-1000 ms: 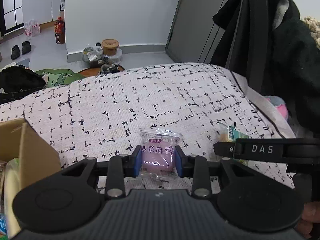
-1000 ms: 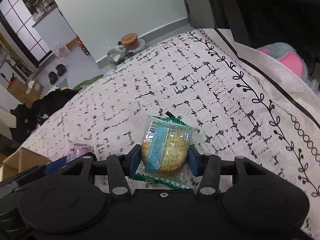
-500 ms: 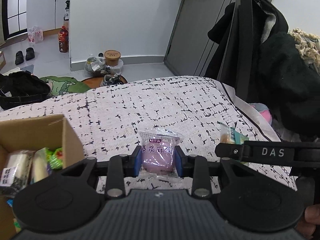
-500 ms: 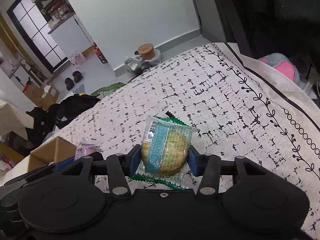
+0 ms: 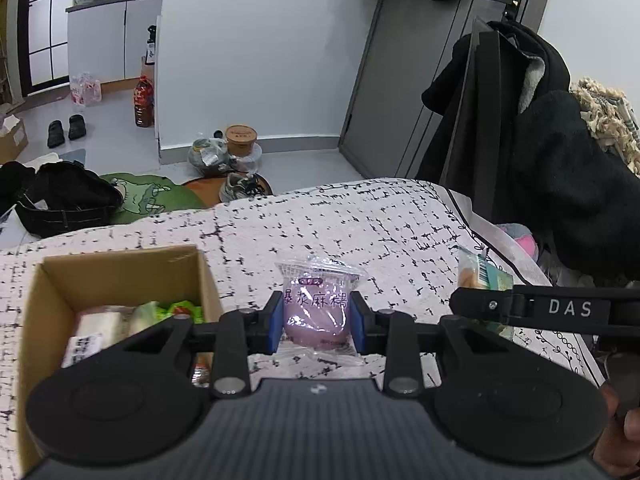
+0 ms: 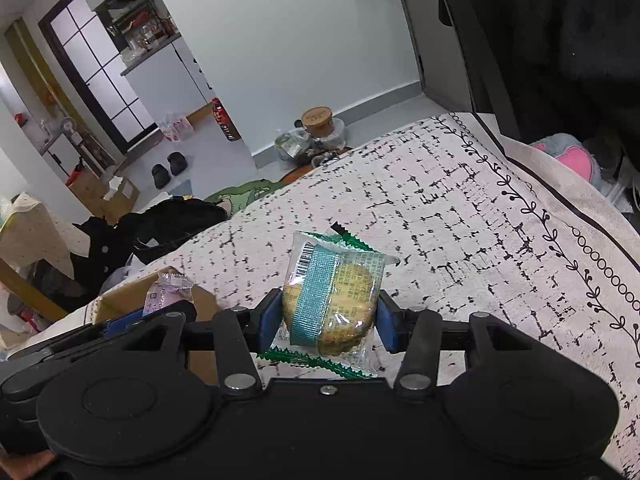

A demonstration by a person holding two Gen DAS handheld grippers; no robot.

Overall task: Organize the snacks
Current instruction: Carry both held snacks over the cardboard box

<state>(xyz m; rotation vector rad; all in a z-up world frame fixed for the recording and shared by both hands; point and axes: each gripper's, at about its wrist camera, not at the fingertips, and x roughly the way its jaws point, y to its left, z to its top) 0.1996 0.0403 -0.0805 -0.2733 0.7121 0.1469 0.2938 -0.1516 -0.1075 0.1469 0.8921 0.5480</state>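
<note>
My left gripper (image 5: 318,322) is shut on a pink mochi packet (image 5: 316,308) and holds it above the patterned bed cover, just right of an open cardboard box (image 5: 120,276) that holds several wrapped snacks (image 5: 100,328). My right gripper (image 6: 328,320) is shut on a clear packet with a yellow cake and teal band (image 6: 332,300), held above the cover. The right gripper shows in the left wrist view (image 5: 480,292) to the right. The left gripper, the pink packet (image 6: 166,294) and the box (image 6: 120,300) show at the left of the right wrist view.
The white black-flecked bed cover (image 5: 360,224) spreads ahead. Dark coats (image 5: 540,152) hang at the right with a pink plush (image 6: 568,156) below. On the floor beyond lie a black bag (image 5: 64,200), a green mat (image 5: 152,192), shoes and bottles.
Both grippers have risen and drawn back with their packets still held. The cardboard box has come fully into the left wrist view, and the room beyond the bed shows more.
</note>
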